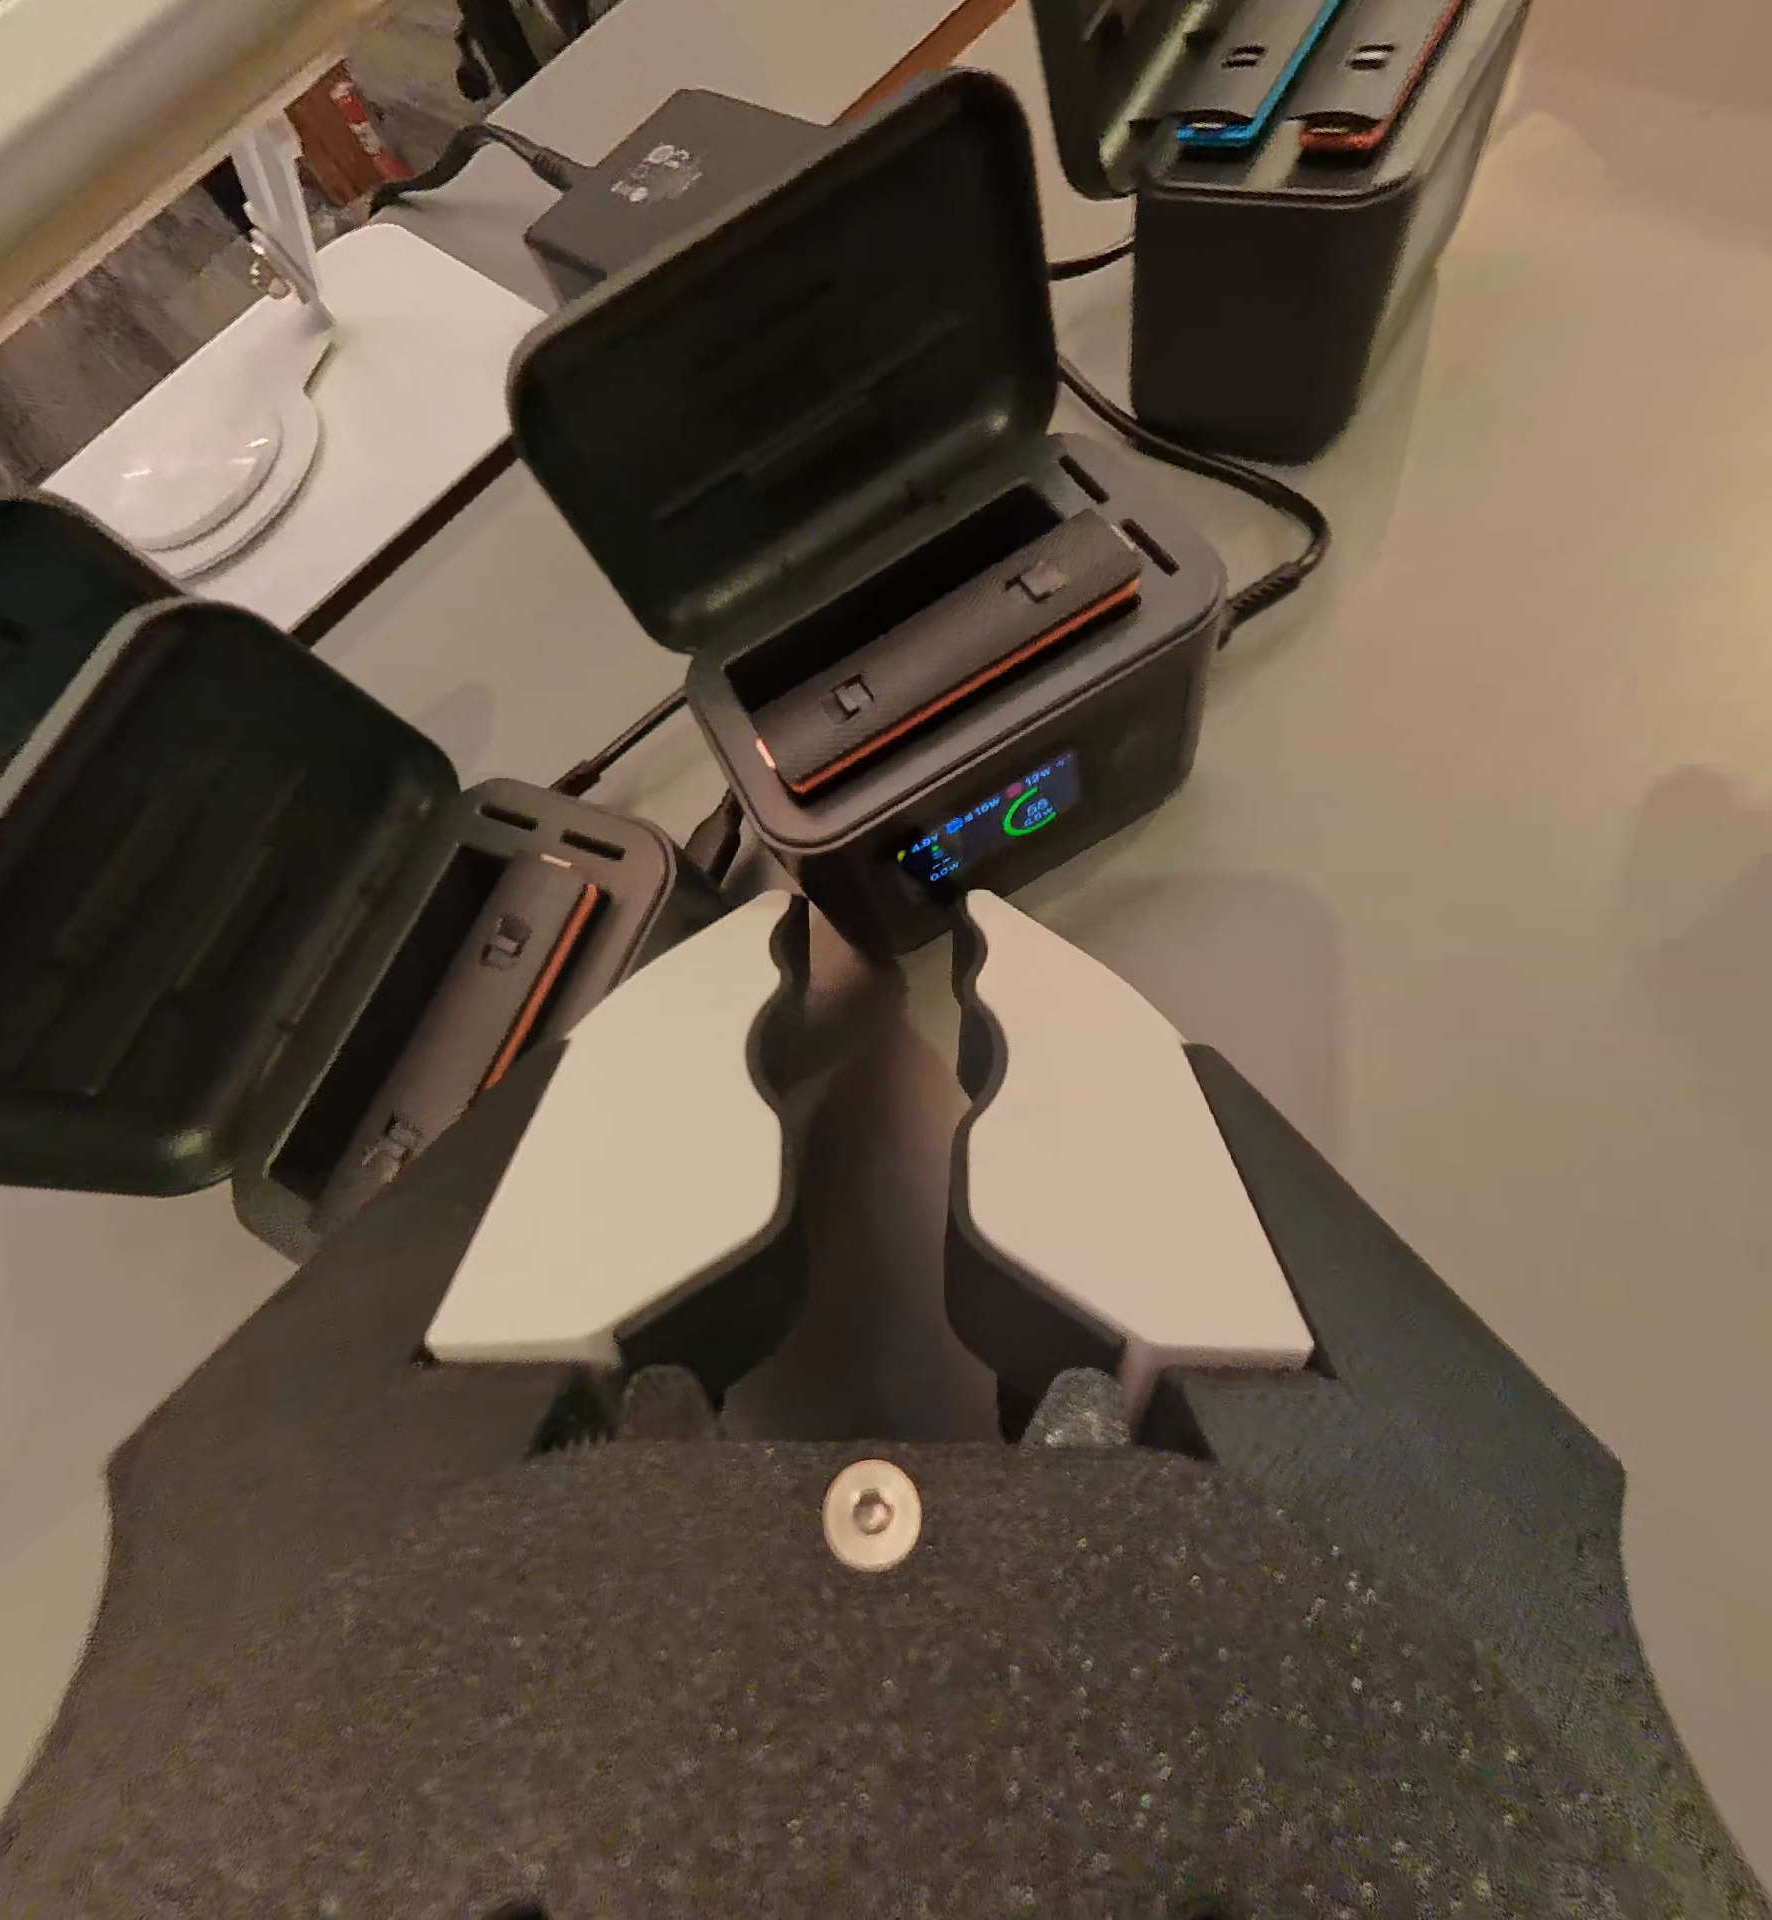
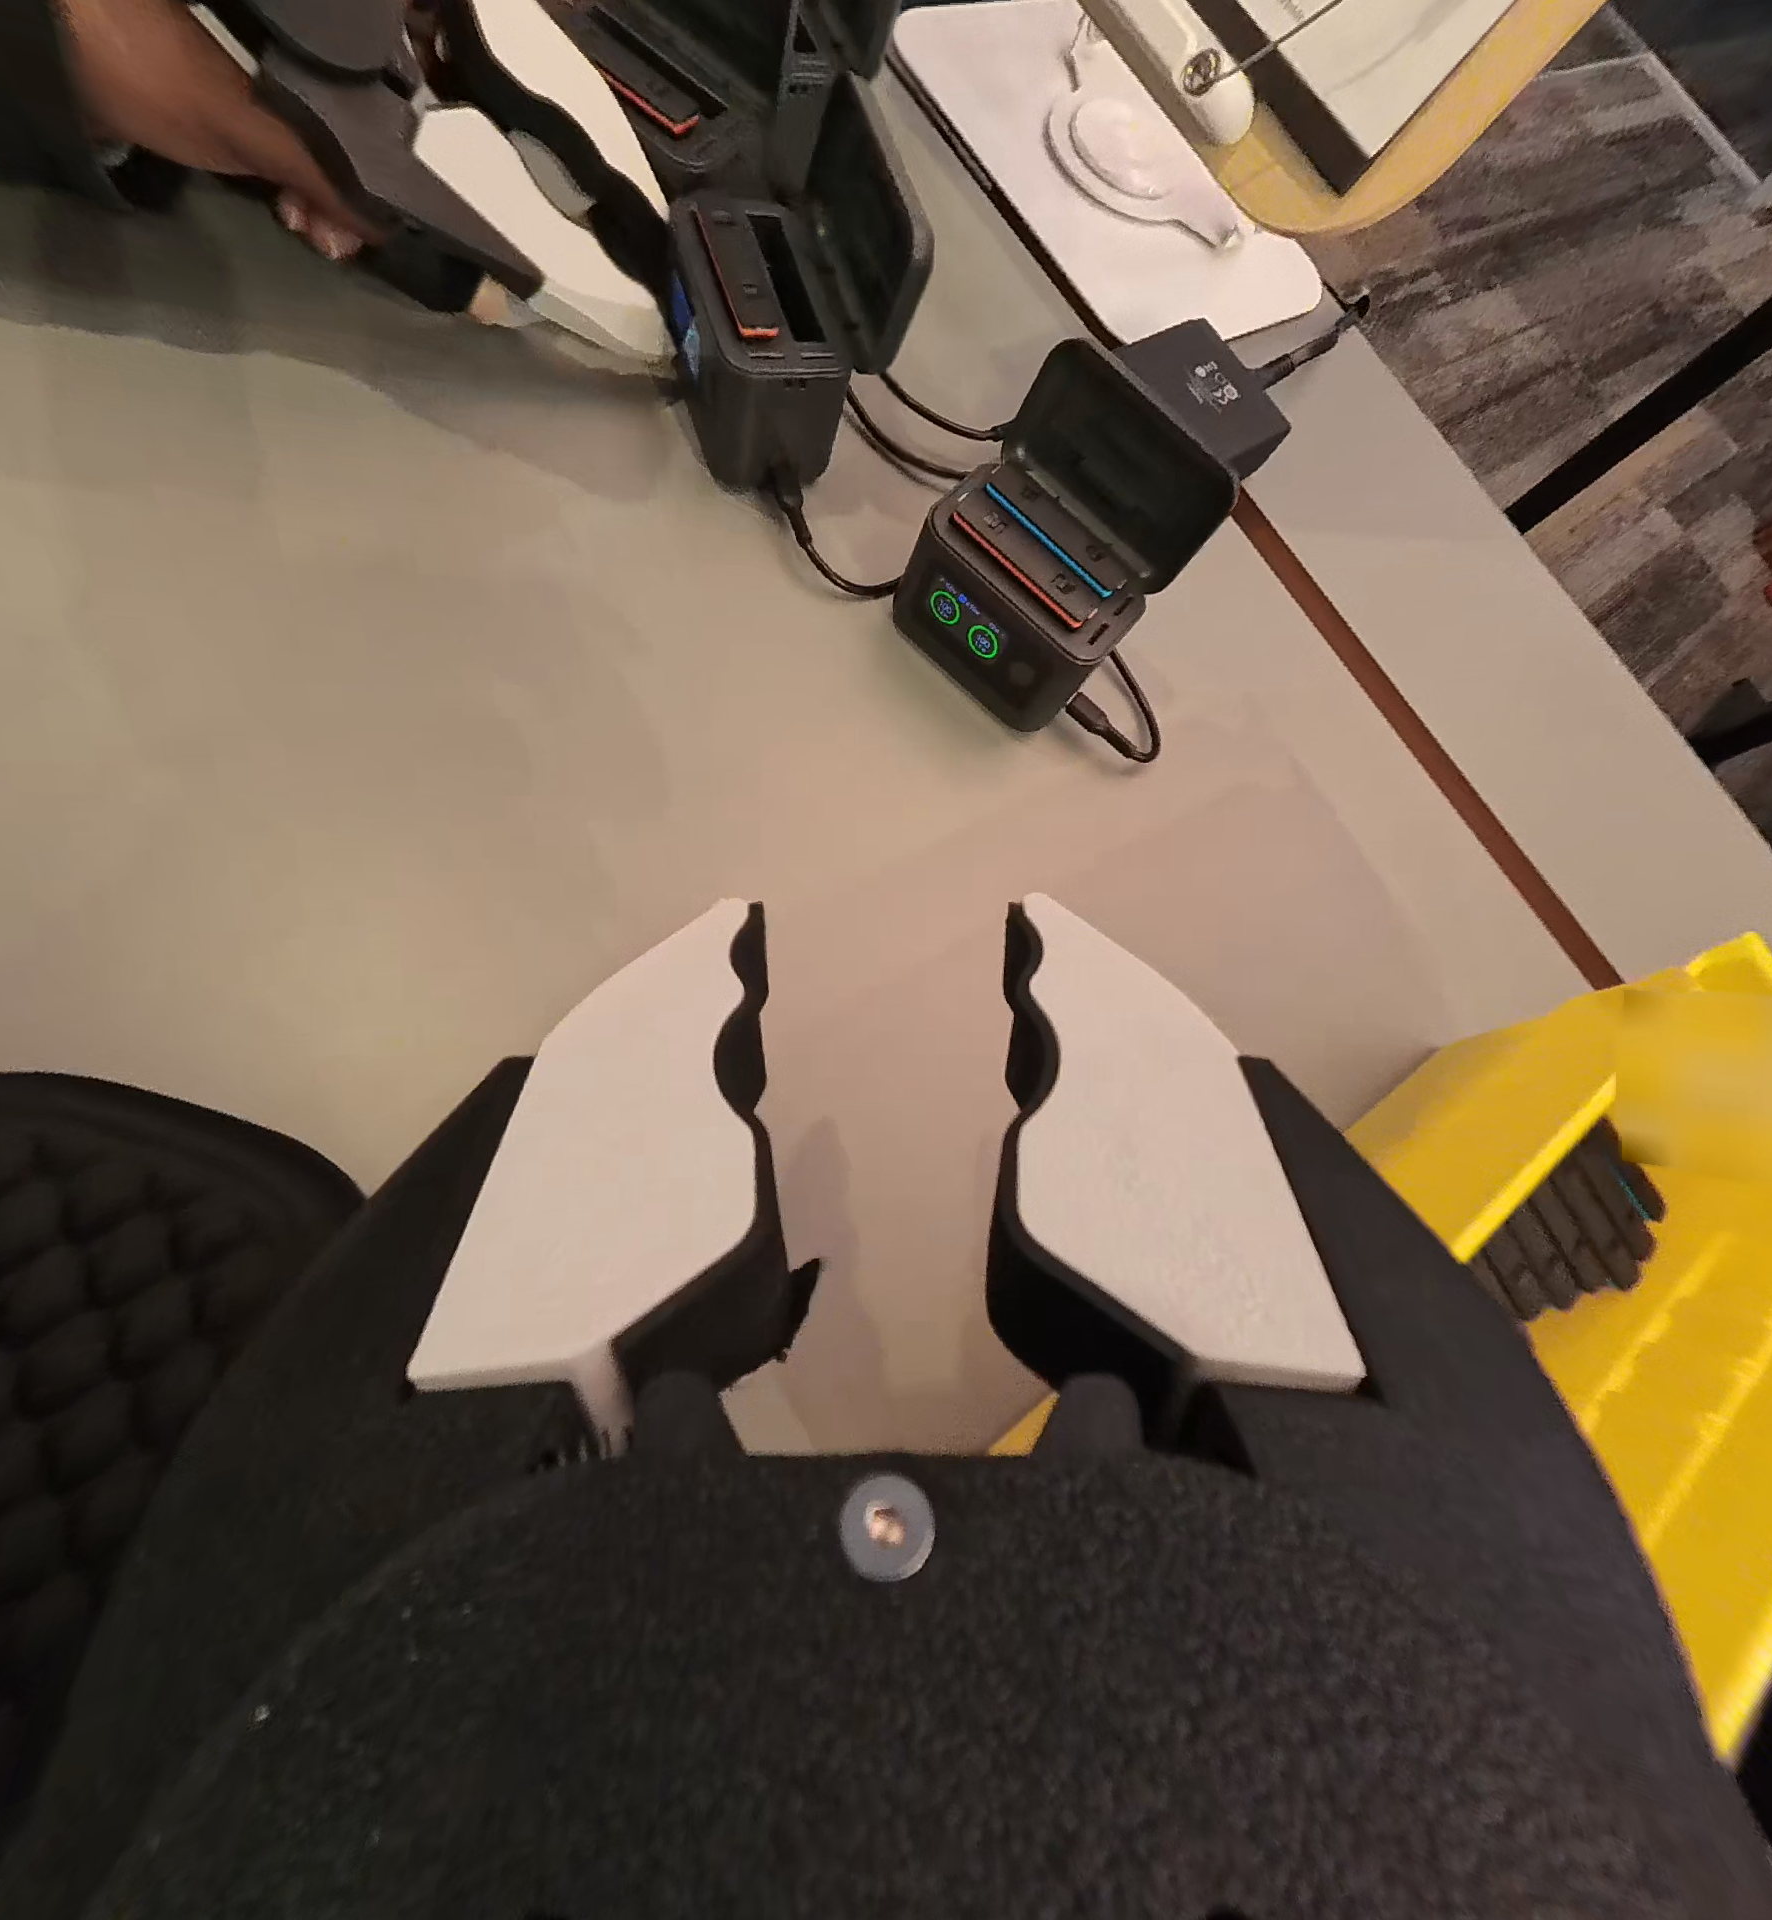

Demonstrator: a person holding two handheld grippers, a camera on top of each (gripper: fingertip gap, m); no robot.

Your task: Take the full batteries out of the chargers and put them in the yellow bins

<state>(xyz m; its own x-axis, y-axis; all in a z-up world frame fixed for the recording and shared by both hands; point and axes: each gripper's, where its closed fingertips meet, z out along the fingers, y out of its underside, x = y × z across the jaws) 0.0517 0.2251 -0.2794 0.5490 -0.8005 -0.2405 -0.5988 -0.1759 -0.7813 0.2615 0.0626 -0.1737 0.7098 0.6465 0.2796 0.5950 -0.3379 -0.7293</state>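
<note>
My left gripper (image 1: 877,914) is shut on a dark battery (image 1: 866,1143) that lies between its fingers, just in front of the middle charger (image 1: 1121,748). That charger's lid is open; one slot is empty and one holds an orange-edged battery (image 1: 944,665). A second open charger (image 1: 612,883) at the left holds another orange-edged battery. A third charger (image 2: 1027,644) holds a blue-edged and an orange-edged battery. My right gripper (image 2: 882,914) is open and empty over the bare table. The yellow bin (image 2: 1692,1403) lies to its right with several black batteries (image 2: 1568,1236) inside.
Black cables (image 2: 820,551) run between the chargers to a power adapter (image 2: 1204,395) near the table's far edge. A white pad (image 2: 1121,208) lies beyond it. A black cushioned seat (image 2: 82,1299) is at the lower left. A person's hand (image 2: 269,177) holds the left gripper. My right fingertips sit around 30 cm from my left ones.
</note>
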